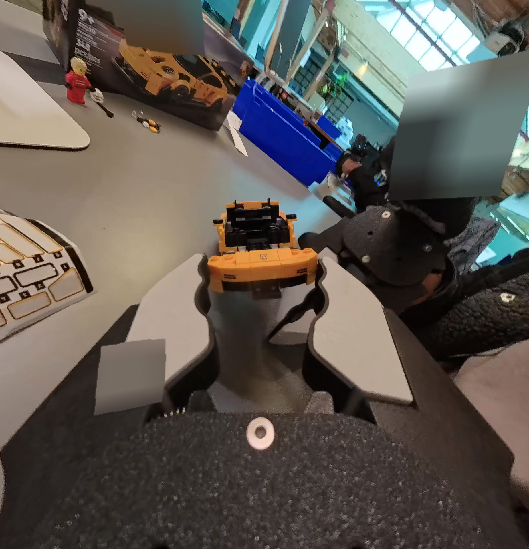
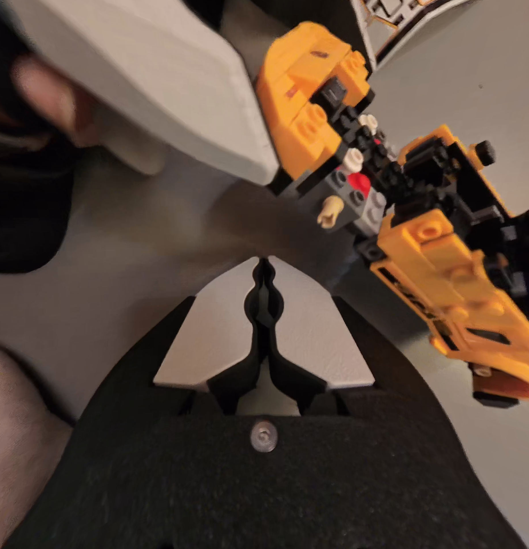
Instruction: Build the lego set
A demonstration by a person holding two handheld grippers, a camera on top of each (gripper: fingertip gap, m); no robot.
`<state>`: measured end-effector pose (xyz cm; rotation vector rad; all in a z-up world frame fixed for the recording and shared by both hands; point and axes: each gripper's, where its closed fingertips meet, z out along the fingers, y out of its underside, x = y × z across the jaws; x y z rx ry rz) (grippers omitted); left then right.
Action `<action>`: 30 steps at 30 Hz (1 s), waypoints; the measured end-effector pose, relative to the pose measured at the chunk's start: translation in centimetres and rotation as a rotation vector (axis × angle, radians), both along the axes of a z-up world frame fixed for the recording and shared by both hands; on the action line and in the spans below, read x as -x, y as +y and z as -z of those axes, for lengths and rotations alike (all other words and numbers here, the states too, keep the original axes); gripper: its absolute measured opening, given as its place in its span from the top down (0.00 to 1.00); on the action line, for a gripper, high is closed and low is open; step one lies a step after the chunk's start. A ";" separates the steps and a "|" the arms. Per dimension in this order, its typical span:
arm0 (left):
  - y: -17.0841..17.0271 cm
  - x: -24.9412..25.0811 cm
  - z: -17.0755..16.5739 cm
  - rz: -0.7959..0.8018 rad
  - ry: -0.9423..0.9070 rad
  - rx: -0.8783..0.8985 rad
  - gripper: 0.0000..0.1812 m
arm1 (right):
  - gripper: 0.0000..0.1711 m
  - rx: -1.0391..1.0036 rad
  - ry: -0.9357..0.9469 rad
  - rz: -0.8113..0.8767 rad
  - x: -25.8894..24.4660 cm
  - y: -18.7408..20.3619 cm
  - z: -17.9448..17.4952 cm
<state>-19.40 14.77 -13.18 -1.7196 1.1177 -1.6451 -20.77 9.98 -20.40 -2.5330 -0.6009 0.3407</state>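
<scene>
The half-built orange and black lego car (image 1: 258, 255) sits on the grey surface (image 1: 144, 190), its front bumper clamped between the left gripper (image 1: 261, 271) fingers; the cabin is open, with black studs, grey bricks and a red piece exposed. The right gripper (image 2: 264, 263), just beside the car, has its fingers pressed together on nothing. Left of the car lies a sticker sheet (image 1: 28, 267). Beyond the car stand a red minifigure (image 1: 77, 81) and the set's box (image 1: 156, 71), printed with writing.

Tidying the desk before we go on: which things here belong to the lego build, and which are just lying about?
Build: car, held in left tongs; right tongs; sticker sheet; minifigure; loose bits; box.
Lying about: white pad; blue bins.
</scene>
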 end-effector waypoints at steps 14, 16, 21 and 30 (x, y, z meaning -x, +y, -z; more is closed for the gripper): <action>-0.3 1.5 5.3 0.437 0.287 -0.488 0.62 | 0.47 -0.325 0.004 -0.507 -8.4 -0.1 -6.0; -0.2 1.4 5.9 0.461 0.316 -0.553 0.62 | 0.42 -0.259 -0.056 -0.594 -8.7 0.7 -3.6; -0.1 1.6 7.1 0.491 0.391 -0.642 0.62 | 0.47 -0.106 -0.078 -0.705 -9.2 2.1 0.8; 2.0 1.1 6.9 0.360 0.437 -0.652 0.65 | 0.51 -0.077 -0.091 -0.651 -10.5 3.3 0.9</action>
